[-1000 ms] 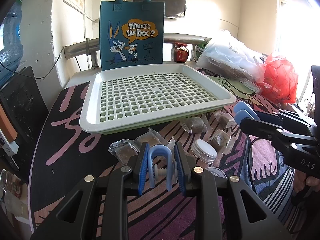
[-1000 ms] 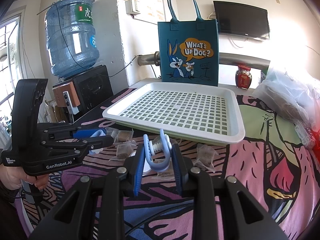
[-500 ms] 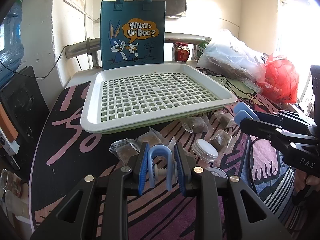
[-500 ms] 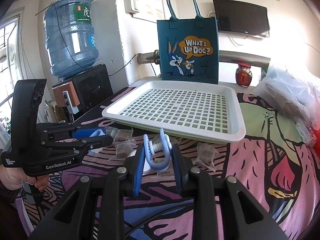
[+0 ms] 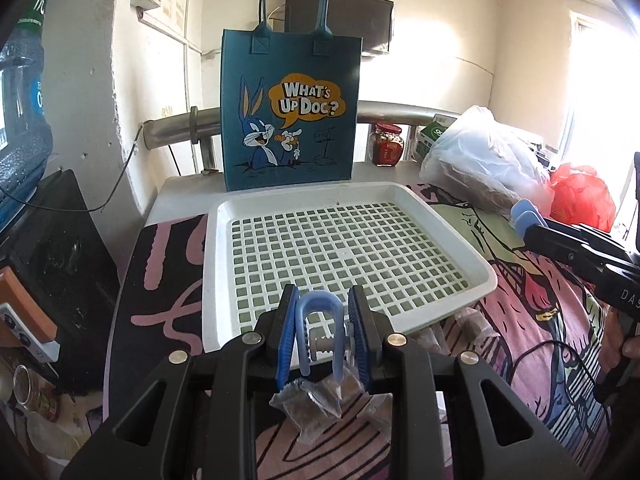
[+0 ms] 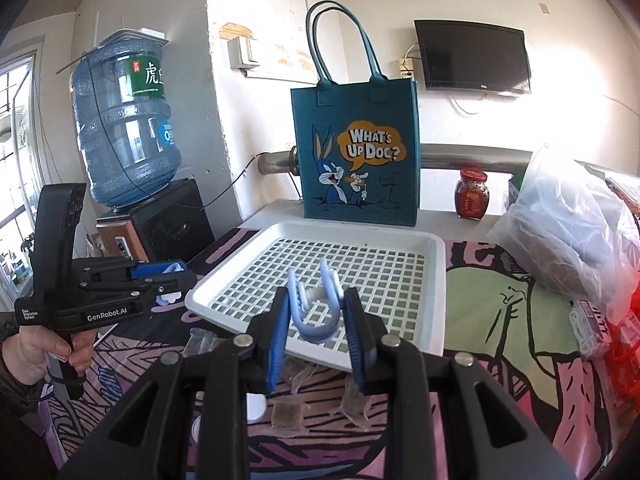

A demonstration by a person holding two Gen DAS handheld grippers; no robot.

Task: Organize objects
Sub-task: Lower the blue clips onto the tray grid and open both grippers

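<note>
A blue tote bag (image 6: 356,160) stands at the back, a red-lidded jar (image 6: 472,194) beside it, a water jug (image 6: 124,128) left, a wall screen (image 6: 474,58) above.

Lived-in home room. Wall-mounted television (image 6: 474,58) up ahead of the tongs; water-cooler bottle (image 6: 126,120) on its dispenser off to the left; cartoon tote bag (image 6: 356,156) and red-lidded jar (image 6: 472,194) beyond the tray; worktop under a cartoon-print cloth (image 6: 508,292); filled plastic bags (image 6: 568,236) to the right.
</note>
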